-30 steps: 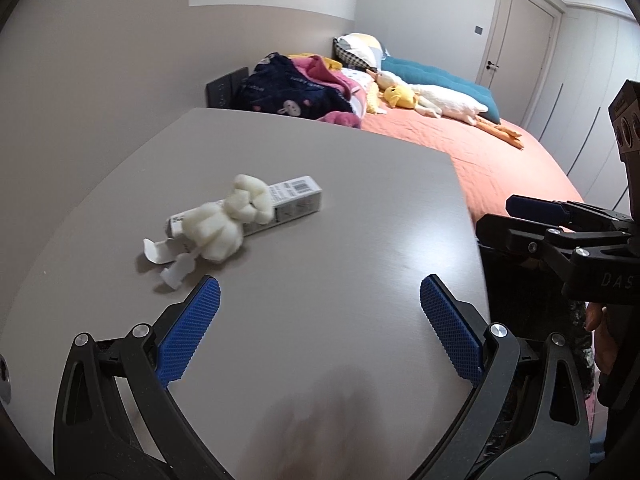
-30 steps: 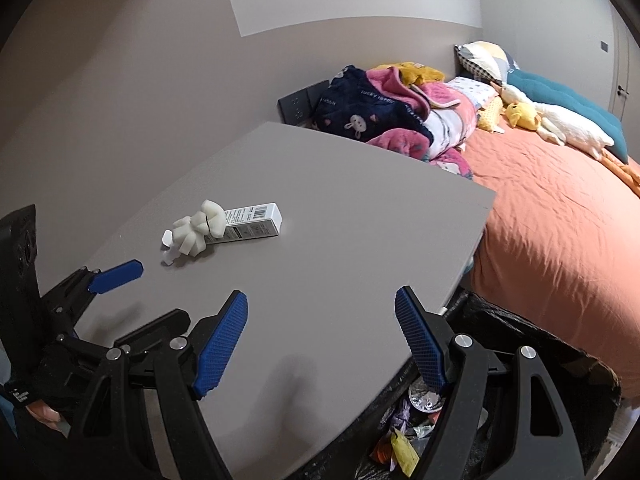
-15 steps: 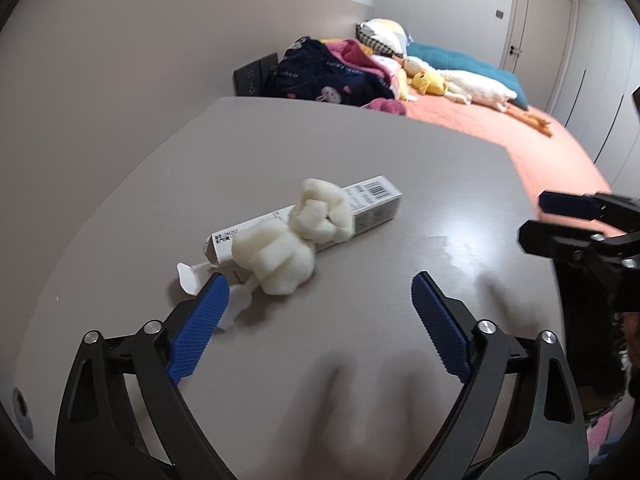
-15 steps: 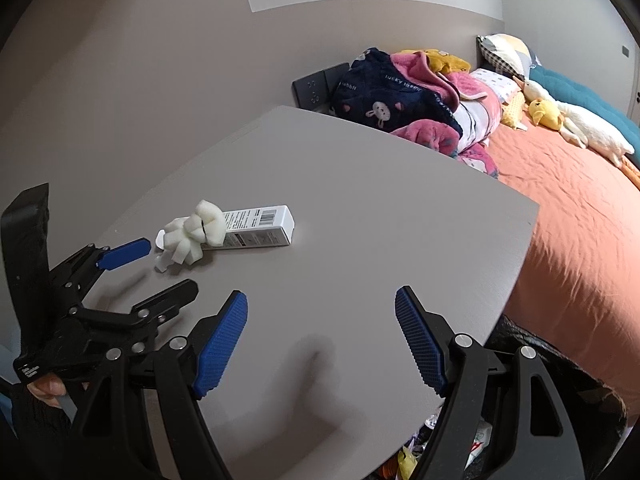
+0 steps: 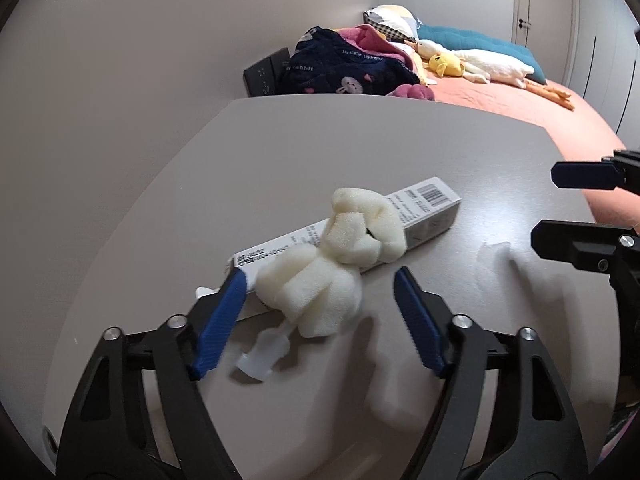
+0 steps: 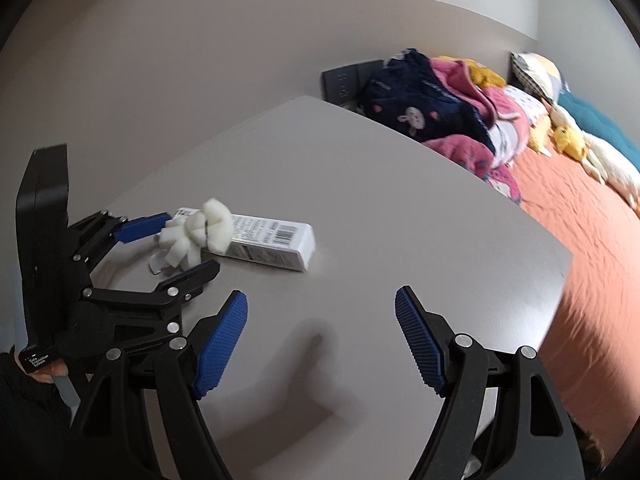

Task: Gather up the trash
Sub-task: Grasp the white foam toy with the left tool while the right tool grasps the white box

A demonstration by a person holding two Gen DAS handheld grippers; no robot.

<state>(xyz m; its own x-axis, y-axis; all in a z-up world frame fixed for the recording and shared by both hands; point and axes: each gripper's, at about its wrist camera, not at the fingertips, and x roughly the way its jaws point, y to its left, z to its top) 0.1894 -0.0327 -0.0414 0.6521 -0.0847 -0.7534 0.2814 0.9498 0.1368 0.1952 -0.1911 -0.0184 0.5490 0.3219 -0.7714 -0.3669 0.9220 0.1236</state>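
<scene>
Two lumps of cream foam lie on a long white carton on the grey table. A small clear plastic piece sits just in front of them. My left gripper straddles the nearer foam lump. Its jaws are closing, and a gap shows between each blue pad and the foam. In the right wrist view the foam and carton lie at the left, with the left gripper around the foam. My right gripper stands open over bare table with nothing between its fingers.
Beyond the table's far and right edges is a bed with an orange sheet. On it lie a heap of navy and pink clothes and a plush duck. A dark socket panel is on the wall. A hand holds the left gripper.
My left gripper has moved forward and down onto the foam, and its jaws have narrowed around it. My right gripper has moved forward over the table, still as wide open; the black bag has left its view.
</scene>
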